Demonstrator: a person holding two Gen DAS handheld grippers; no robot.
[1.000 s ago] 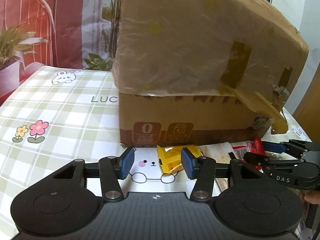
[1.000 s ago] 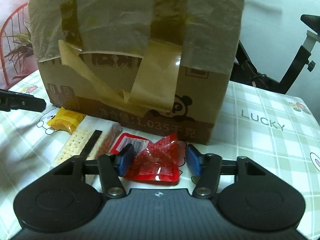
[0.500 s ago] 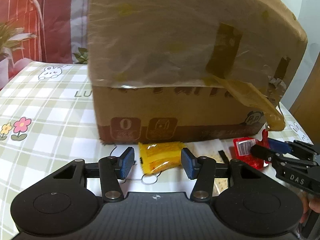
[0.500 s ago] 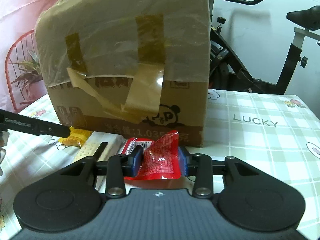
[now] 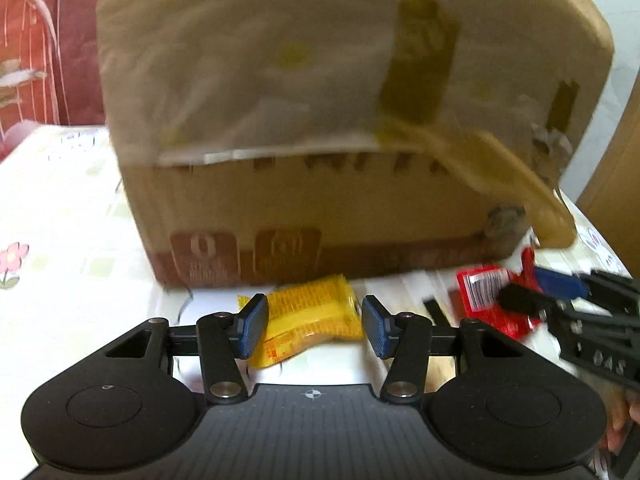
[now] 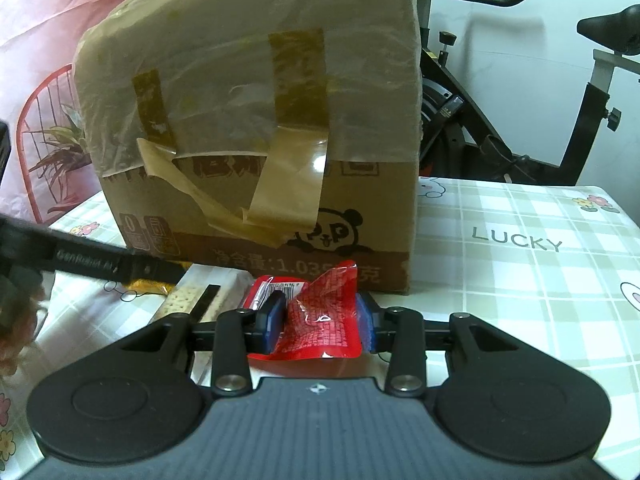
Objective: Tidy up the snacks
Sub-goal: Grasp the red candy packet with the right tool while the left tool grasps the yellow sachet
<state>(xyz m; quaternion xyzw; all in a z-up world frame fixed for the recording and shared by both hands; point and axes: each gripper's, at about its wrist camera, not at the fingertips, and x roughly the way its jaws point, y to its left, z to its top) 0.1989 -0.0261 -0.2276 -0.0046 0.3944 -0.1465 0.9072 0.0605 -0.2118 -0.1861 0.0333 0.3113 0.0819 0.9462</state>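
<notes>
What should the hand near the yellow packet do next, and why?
Probably close the left gripper on the yellow packet: the packet lies on the table between its open pads, while the right gripper already pinches the red packet.

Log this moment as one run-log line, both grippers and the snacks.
left gripper: open, straddling yellow packet | right gripper: shut on red packet | cardboard box: behind both

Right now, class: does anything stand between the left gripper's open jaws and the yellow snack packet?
Nothing visible does. The yellow snack packet lies on the tablecloth between the left gripper's open jaws; the cardboard box stands behind it.
</notes>
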